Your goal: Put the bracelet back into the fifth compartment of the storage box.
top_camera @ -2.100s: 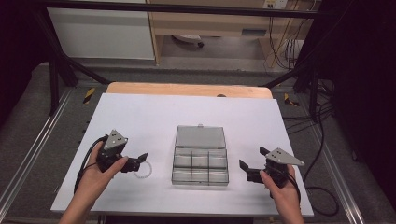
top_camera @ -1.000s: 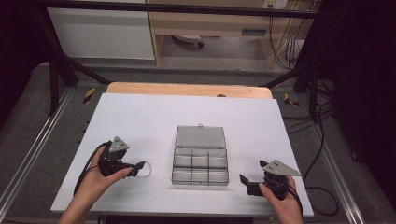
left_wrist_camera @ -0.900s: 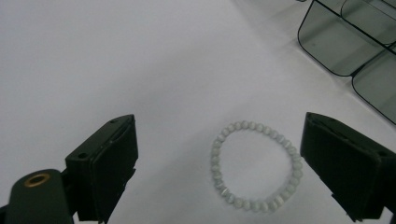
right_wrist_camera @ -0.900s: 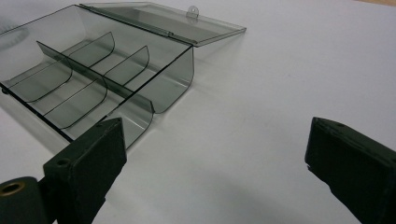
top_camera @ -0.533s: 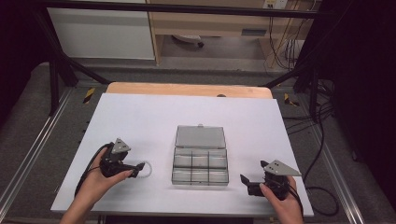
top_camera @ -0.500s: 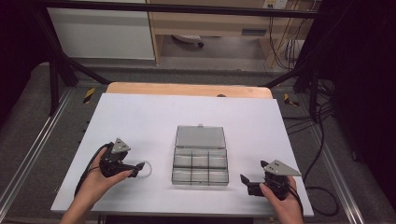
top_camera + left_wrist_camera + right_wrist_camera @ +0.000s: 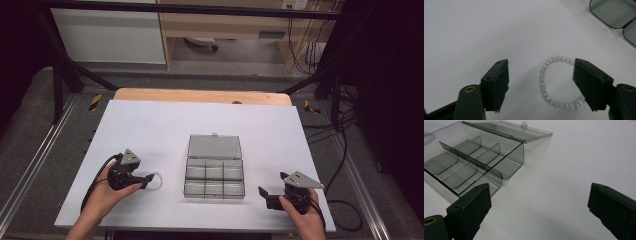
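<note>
High view: the left gripper (image 7: 145, 179) sits at the bead bracelet (image 7: 156, 181) on the worktop (image 7: 150, 125), left of the open organiser box (image 7: 214, 172).

Left gripper view: jaws apart, just closing, straddling the bracelet for pickup.

Right gripper view: jaws wide apart, empty, standing by near the box.

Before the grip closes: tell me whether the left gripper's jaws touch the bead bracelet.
Cannot tell. In the left gripper view, the left gripper straddles the bead bracelet; one jaw overlaps its beads, hiding any contact.

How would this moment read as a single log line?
left tongs: closing around white bead bracelet, not yet gripping | right tongs: open, idle | clear plastic compartment box: lid open
</note>
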Demonstrator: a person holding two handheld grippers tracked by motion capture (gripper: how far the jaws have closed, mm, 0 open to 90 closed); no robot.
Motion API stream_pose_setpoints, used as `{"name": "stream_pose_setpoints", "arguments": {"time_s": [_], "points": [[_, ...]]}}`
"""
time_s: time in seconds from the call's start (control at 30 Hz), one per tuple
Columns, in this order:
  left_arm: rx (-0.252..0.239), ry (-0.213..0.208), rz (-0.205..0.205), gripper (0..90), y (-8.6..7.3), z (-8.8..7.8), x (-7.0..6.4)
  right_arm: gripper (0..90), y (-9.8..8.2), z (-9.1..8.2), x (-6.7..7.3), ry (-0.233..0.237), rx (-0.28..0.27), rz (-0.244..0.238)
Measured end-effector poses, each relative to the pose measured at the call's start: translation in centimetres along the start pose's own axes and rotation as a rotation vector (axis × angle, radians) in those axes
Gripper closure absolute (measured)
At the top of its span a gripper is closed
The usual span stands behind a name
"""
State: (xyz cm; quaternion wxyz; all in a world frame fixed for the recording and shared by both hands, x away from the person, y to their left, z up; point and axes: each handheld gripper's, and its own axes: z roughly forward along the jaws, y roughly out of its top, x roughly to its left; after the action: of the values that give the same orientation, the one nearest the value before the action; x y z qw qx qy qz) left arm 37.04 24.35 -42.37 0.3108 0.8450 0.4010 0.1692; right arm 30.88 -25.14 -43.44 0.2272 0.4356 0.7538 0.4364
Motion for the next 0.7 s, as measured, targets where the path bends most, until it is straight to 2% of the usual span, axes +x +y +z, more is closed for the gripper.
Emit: {"name": "stream_pose_setpoints", "arguments": {"time_s": [0.27,0.5,0.63,0.7], "points": [[0.002,-0.003,0.002,47.3,-0.4,0.6,0.1,5.4,0.0,0.0,0.0,0.0,0.001,-0.002],[0.027,-0.014,0.025,59.7,-0.7,1.5,-0.4,5.4,0.0,0.0,-0.2,-0.004,0.003,-0.002],[0.031,-0.023,0.023,67.2,-0.8,1.6,-0.6,5.4,0.0,-0.1,-0.2,-0.005,-0.002,0.0],[0.032,-0.026,0.008,70.9,-0.9,1.6,-0.7,5.3,-0.1,-0.1,-0.2,-0.005,-0.001,-0.002]]}}
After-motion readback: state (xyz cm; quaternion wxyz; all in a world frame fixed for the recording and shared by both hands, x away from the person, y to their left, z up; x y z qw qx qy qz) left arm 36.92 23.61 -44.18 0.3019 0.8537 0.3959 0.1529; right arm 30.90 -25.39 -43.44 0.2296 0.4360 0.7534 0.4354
